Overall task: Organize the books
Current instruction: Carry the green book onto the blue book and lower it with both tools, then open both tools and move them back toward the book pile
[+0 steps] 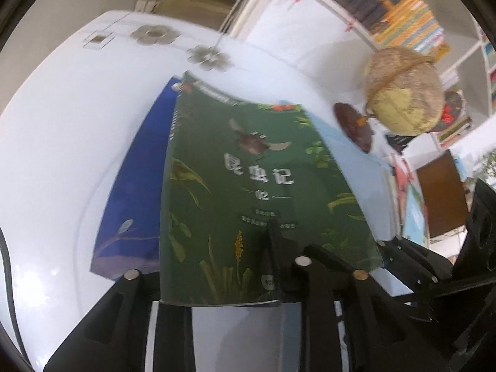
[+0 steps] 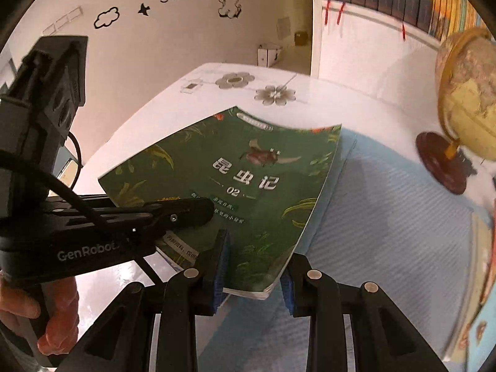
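Observation:
A green book with an insect on its cover hangs tilted just above the white table, held at its near edge. My right gripper is shut on the book's near corner, a blue pad on each side. My left gripper has the book between its jaws. Its upper finger lies across the cover and the lower one is hidden beneath. Whether its pads press I cannot tell. A blue book lies on the table below, showing at the left.
A light blue mat covers the table to the right. A globe on a dark round base stands at the far right. Behind it are shelves full of books. A hand holds the left gripper.

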Available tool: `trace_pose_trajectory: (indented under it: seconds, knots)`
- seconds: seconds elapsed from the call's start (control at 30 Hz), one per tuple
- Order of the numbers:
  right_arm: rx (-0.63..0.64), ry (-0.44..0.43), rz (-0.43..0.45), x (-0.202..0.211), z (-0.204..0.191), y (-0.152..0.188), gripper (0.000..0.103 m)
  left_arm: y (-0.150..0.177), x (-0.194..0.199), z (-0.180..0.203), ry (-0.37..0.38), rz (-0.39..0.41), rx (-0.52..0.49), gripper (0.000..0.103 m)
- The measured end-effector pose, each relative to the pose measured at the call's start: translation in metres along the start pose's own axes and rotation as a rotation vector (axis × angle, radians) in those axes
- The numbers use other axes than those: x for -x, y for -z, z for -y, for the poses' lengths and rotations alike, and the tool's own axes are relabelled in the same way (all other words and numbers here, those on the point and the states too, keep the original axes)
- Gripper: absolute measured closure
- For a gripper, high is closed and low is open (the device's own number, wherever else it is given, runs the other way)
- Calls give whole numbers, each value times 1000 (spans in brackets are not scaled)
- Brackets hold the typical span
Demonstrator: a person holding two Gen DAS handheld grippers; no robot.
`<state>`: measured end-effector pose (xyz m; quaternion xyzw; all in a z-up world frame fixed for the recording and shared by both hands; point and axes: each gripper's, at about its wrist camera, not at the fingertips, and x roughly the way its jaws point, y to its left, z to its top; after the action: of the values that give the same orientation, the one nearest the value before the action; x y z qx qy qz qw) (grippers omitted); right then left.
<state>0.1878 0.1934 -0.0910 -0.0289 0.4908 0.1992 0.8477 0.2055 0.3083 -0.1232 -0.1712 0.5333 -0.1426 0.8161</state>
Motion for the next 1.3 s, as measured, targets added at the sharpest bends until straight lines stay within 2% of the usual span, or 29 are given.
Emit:
trace_pose_trajectory:
  seconds: [0.17, 0.2, 0.27, 0.33, 0.4, 0.6, 0.67, 0.83, 0.97, 1.1, 1.2, 1.3]
  knots:
    - [-5, -37, -49, -13, -5, 4, 74, 3, -4, -10, -92, -28, 24, 66]
    - [-5, -38, -52, -14, -6, 4, 74, 5, -4, -12, -124, -29, 36, 64]
    - [-3, -41, -65, -18, -6, 4, 74, 7, -3, -17, -194, -17, 64, 51]
    - [-16, -38, -87, -22, -2, 3, 74, 9, -4, -23, -312, -22, 81, 49]
    - [-28, -60, -121, -28, 0, 3, 74, 11, -3, -25, -353, -23, 73, 49]
    - [21, -71, -112, -29, -11, 3, 73, 13, 2, -28, -412, -6, 64, 49]
    - [26, -70, -138, -35, -12, 3, 72, 14, 2, -29, -429, -4, 57, 49]
    - [14, -104, -168, -36, -4, 11, 64, 10, -2, -31, -393, -8, 54, 41]
    - [11, -89, -169, -23, 8, 21, 64, 12, -3, -27, -365, -30, 48, 41]
    - [-30, -88, -149, 1, 28, 36, 64, 24, 0, -21, -386, -26, 31, 41]
    - [-45, -68, -127, 24, 43, 48, 64, 28, 15, -14, -392, 26, 41, 41]
    - [-95, -36, -115, 54, 70, 70, 63, 25, 29, 13, -405, 87, -28, 41]
